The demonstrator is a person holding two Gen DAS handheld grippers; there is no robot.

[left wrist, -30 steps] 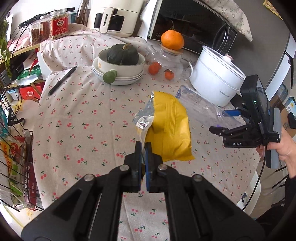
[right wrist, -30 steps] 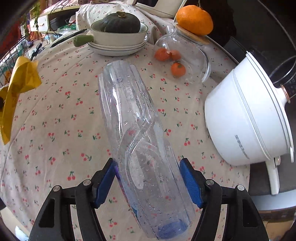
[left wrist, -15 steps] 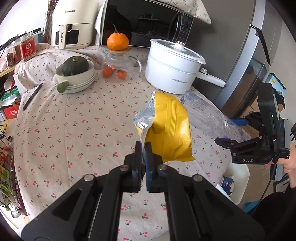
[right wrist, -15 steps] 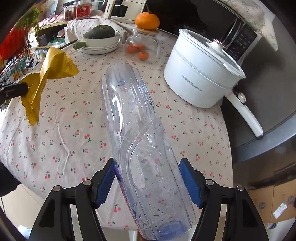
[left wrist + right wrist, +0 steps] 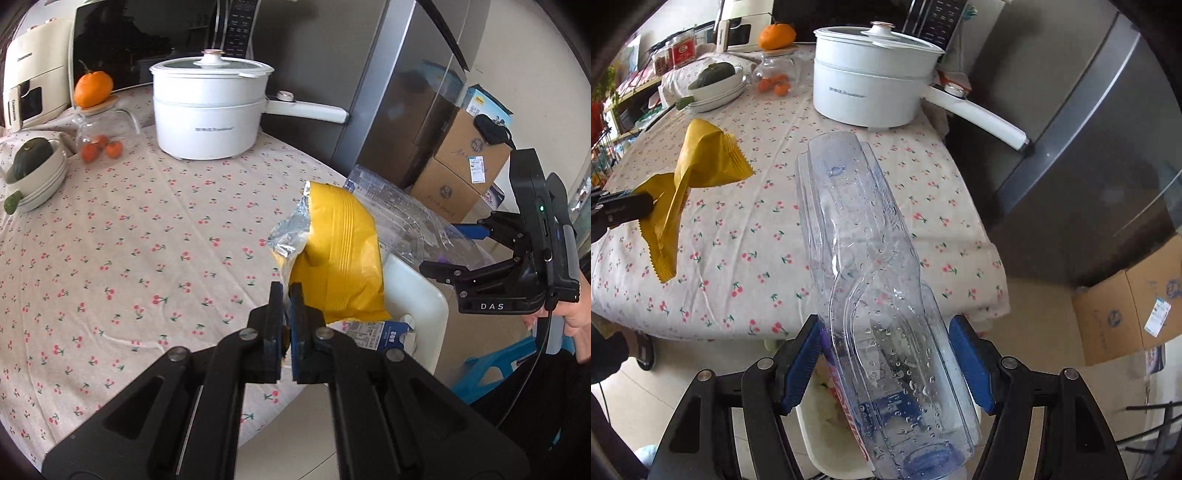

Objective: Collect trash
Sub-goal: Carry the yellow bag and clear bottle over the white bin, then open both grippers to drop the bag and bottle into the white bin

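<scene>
The right gripper (image 5: 886, 363) clamps a crushed clear plastic bottle (image 5: 864, 258) above the white bin (image 5: 827, 432), long axis running away from the camera, blue cap nearest. The left gripper (image 5: 284, 295) pinches a yellow snack bag (image 5: 340, 258) over the tablecloth's (image 5: 129, 240) edge.

"DAS" on right tongs (image 5: 476, 254), pot (image 5: 208, 114) label seemingly Chinese, too blurred

Wrist views (table (image 5: 110, 240) shared)
</scene>
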